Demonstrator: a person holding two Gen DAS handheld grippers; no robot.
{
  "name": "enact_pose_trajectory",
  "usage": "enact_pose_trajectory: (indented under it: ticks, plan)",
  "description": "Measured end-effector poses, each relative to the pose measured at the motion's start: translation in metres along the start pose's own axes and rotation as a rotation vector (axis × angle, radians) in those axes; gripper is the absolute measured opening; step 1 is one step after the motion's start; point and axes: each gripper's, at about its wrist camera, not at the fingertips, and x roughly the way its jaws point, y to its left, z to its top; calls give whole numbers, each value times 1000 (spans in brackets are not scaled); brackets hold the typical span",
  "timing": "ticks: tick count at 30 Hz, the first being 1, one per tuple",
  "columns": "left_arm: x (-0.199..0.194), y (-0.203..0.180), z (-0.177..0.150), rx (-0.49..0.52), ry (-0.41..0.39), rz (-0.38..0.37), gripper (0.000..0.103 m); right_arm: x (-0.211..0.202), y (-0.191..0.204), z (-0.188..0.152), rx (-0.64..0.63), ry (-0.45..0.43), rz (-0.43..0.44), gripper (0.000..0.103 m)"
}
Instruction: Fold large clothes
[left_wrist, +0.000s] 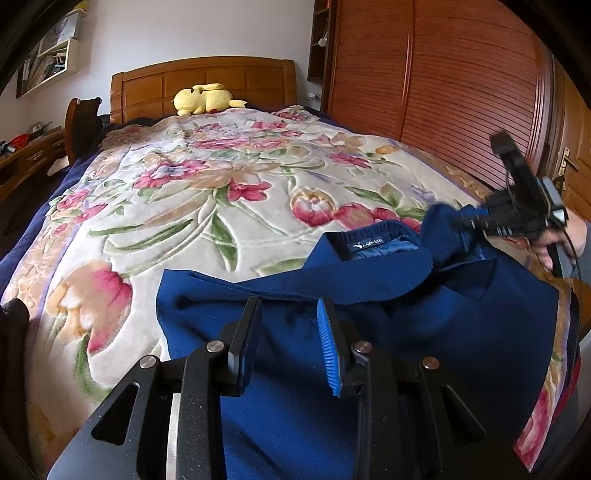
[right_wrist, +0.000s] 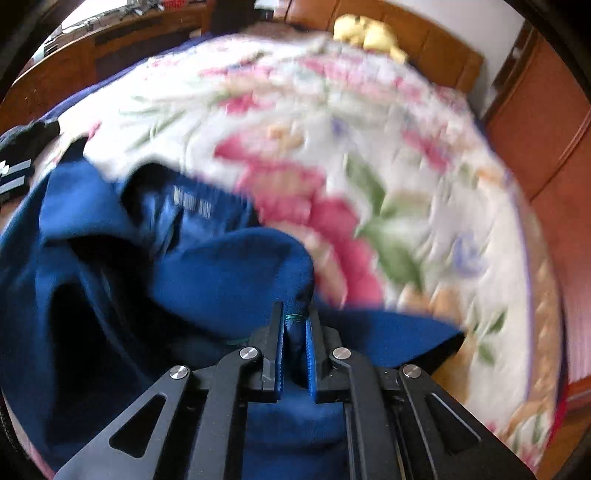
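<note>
Blue jacket (left_wrist: 369, 332) lies on the floral blanket (left_wrist: 184, 221), barely folded. My right gripper (right_wrist: 295, 325) pinches a bunched fold of it; my left gripper (left_wrist: 288, 332) hangs wide open, holding nothing.

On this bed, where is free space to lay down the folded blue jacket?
The floral blanket lies bare between the blue jacket and the yellow plush toy at the headboard. The near right corner is crowded: the jacket, the open left gripper and the right gripper clamping fabric.
</note>
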Motion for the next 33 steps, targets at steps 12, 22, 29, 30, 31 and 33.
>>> enact_pose_trajectory:
  ticks: [12,22,29,30,31,33]
  plan:
    - [-4,4,0,-5,-12,16,32,21,43,68,-41,-81,-89,24]
    - [-4,9,1,-21,-15,25,32,-19,59,49,-41,-143,76,51]
    - [-3,8,0,-17,-11,27,32,-14,87,54,-104,-122,124,51]
    - [-3,8,0,-18,-11,27,32,-10,87,58,-96,-115,126,51]
    - [-3,8,0,-17,-10,27,32,-6,86,61,-85,-106,127,51]
    - [-3,8,0,-17,-10,27,32,6,81,69,-55,-82,130,51]
